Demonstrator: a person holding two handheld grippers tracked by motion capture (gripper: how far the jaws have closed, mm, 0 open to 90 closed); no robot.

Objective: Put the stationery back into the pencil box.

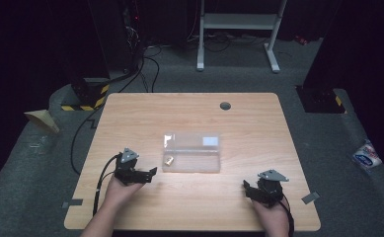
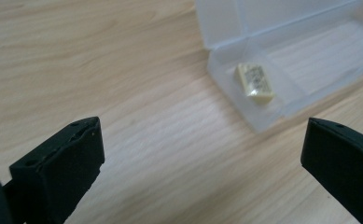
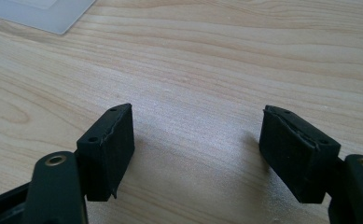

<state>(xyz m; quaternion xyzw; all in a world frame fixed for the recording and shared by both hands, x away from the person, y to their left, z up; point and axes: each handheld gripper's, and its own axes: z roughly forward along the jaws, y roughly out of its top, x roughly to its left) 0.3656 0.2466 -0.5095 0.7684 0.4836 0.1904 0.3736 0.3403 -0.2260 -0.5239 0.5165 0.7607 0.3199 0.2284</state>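
Item one: my left claw (image 1: 151, 171), jaws spread wide, nothing between them, low over the pale wooden desk (image 1: 130, 118). Item two, just ahead and right of that claw: clear plastic hinged box (image 1: 191, 152), lid open, with a small yellowish block (image 2: 255, 83) in its near end compartment. Item three: my right claw (image 1: 246, 187), jaws spread, empty, the box ahead to its left.
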